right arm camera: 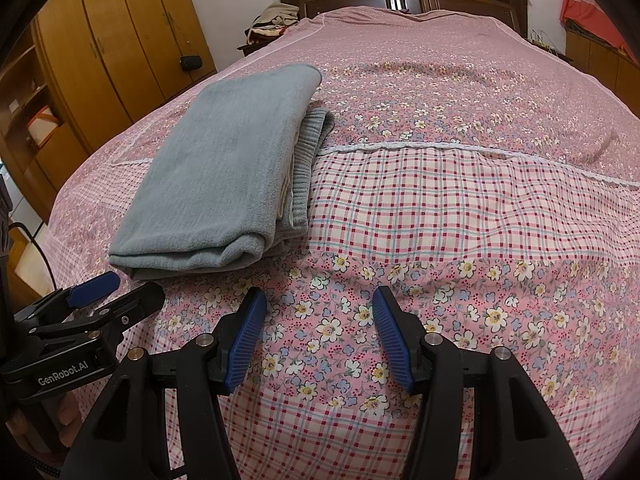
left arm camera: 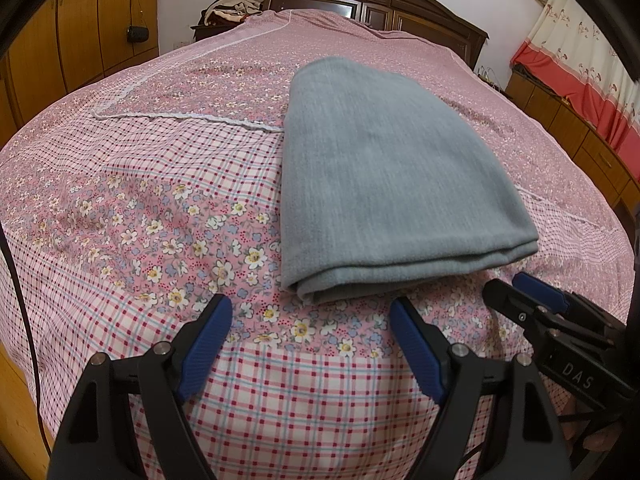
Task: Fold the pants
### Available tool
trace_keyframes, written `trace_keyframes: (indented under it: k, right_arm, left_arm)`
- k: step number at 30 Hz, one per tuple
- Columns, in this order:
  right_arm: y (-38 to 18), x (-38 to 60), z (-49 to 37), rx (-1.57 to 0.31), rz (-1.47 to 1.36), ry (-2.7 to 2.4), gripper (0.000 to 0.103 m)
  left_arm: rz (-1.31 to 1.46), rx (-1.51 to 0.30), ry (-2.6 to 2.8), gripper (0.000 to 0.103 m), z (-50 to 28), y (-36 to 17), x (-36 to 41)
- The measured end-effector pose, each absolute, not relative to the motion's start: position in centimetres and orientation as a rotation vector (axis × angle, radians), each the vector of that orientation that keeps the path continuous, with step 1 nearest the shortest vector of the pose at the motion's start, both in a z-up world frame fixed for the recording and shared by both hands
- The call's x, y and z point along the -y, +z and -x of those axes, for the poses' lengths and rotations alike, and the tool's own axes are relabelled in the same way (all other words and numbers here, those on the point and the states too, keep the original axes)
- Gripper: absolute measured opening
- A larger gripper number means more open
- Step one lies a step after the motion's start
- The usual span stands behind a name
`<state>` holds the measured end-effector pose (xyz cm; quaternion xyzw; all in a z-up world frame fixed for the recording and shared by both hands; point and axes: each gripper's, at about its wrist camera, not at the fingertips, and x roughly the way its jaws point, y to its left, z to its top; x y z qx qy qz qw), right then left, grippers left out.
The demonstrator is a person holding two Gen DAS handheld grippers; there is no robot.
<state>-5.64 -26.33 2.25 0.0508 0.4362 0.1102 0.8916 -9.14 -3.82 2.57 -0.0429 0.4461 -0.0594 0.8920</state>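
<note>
The grey pants (left arm camera: 392, 184) lie folded into a thick rectangle on the bed, their folded edge toward me. In the right wrist view the pants (right arm camera: 224, 176) sit at the left, with the ribbed waistband showing along their right side. My left gripper (left arm camera: 310, 304) hovers just in front of the near fold, open, with only bedspread between its blue pads. To the right of the pants, my right gripper (right arm camera: 319, 292) is also open and holds nothing. Each wrist view catches the other tool: the right gripper (left arm camera: 506, 282) and the left gripper (right arm camera: 136, 284) stand near the pants' front corners.
A pink floral and checked bedspread (right arm camera: 460, 208) covers the whole bed. A dark wooden headboard (left arm camera: 380, 4) stands at the far end, with a pile of clothes (left arm camera: 232, 8) beside it. A wooden wardrobe (right arm camera: 120, 40) lines the left, and low cabinets and curtains (left arm camera: 580, 80) the right.
</note>
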Motion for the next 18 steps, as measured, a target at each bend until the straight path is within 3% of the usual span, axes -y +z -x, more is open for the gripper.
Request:
trace_keyframes:
  k: [18]
  right_arm:
    - [2.22, 26.35, 5.60, -0.905, -0.106, 0.229, 0.057]
  left_arm:
    - [0.088, -0.926, -0.123, 0.084, 9.17, 2.52, 3.75]
